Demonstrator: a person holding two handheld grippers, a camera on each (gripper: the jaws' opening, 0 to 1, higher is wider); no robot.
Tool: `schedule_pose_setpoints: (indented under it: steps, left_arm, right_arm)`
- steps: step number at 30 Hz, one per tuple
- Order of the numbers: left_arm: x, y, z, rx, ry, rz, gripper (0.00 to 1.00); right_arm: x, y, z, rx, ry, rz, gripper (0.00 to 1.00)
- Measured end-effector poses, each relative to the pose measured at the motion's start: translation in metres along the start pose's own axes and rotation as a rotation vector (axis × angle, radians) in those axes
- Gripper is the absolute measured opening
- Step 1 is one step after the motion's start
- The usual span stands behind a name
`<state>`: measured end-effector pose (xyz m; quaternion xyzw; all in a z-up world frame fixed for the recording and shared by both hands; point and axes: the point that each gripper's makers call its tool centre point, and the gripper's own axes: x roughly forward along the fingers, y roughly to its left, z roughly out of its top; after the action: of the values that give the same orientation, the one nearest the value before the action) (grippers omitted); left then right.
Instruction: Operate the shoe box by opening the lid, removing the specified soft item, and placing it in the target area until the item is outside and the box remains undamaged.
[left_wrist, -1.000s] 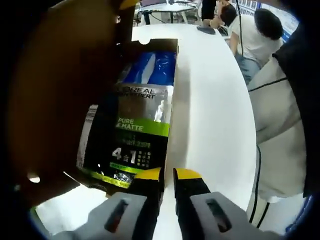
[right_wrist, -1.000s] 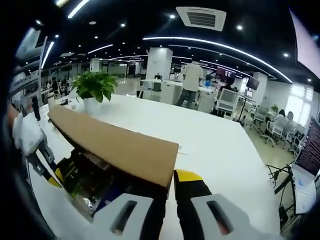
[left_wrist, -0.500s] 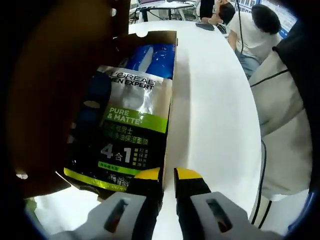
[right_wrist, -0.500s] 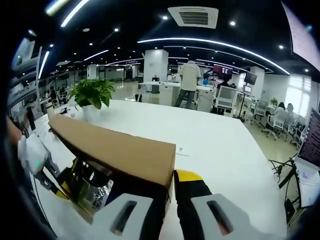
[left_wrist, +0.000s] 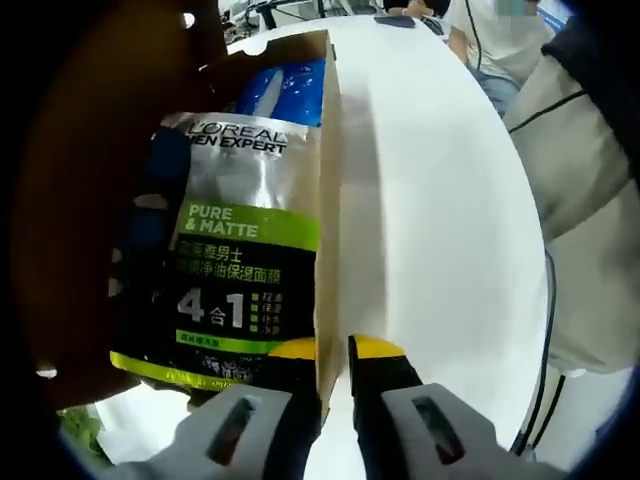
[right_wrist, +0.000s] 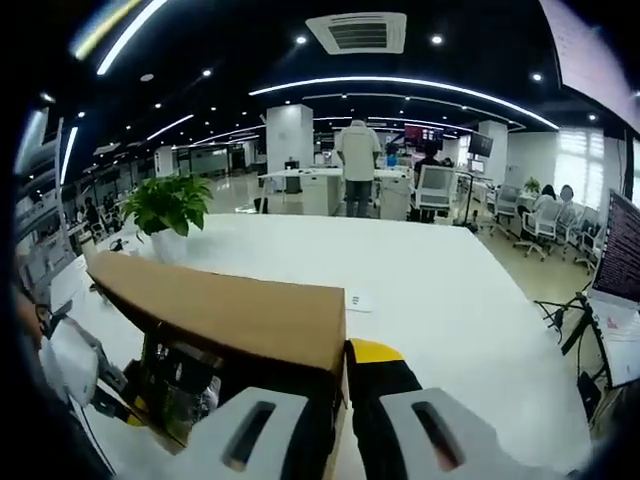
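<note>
In the left gripper view we see the left gripper (left_wrist: 334, 352) with its yellow-tipped jaws closed on the near wall of the open shoe box (left_wrist: 329, 200), the cardboard edge running up between them. Inside the box lies the soft item, a L'Oreal Men Expert pouch (left_wrist: 235, 250) with a silver top, a green "Pure & Matte" band and a black lower half; a blue package (left_wrist: 290, 90) lies beyond it toward the far end. The raised brown lid (left_wrist: 90, 200) fills the left side of this view, and the box rests on a white table (left_wrist: 430, 220), with a person's pale sleeve (left_wrist: 590, 190) at the right. In the right gripper view we see the right gripper (right_wrist: 340, 360) with its jaws clamped on the corner of the lid (right_wrist: 230, 315), which is held lifted above the box; beneath it the pouch (right_wrist: 180, 385) glints in shadow, and the left gripper (right_wrist: 90, 380) appears at the lower left. This view adds the room: a potted plant (right_wrist: 165, 205) on the table (right_wrist: 450, 300) and a standing person (right_wrist: 357, 160) far behind.
</note>
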<state>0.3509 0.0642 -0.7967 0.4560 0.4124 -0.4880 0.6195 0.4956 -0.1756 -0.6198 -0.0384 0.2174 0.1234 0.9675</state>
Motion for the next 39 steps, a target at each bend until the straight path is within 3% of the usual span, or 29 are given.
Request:
schedule_pose_setpoints:
  steps: [9, 12, 23, 26, 29, 39]
  left_arm:
    - [-0.0011, 0.0011, 0.0003, -0.034, -0.017, -0.034, 0.08]
    - [-0.0011, 0.0015, 0.0001, -0.034, -0.018, -0.036, 0.08]
    - [-0.0002, 0.0038, -0.0003, -0.019, -0.007, -0.015, 0.03]
    - [0.0006, 0.0042, -0.0013, -0.021, 0.003, -0.015, 0.03]
    - [0.0001, 0.0036, -0.001, -0.016, -0.003, -0.015, 0.03]
    - [-0.0003, 0.0041, -0.0006, -0.024, -0.002, -0.024, 0.03]
  right_arm:
    - [0.0014, 0.0014, -0.0001, -0.033, 0.009, 0.024, 0.01]
    - [0.0009, 0.0036, -0.0001, 0.059, 0.022, 0.058, 0.02]
    - [0.0004, 0.0046, -0.0033, -0.017, 0.029, 0.041, 0.02]
    - [0.0036, 0.002, 0.0002, -0.029, 0.007, 0.019, 0.04]
    - [0.0075, -0.0004, 0.0049, -0.102, -0.034, -0.01, 0.07]
    - [0.0065, -0.0001, 0.006, -0.085, -0.02, -0.018, 0.08]
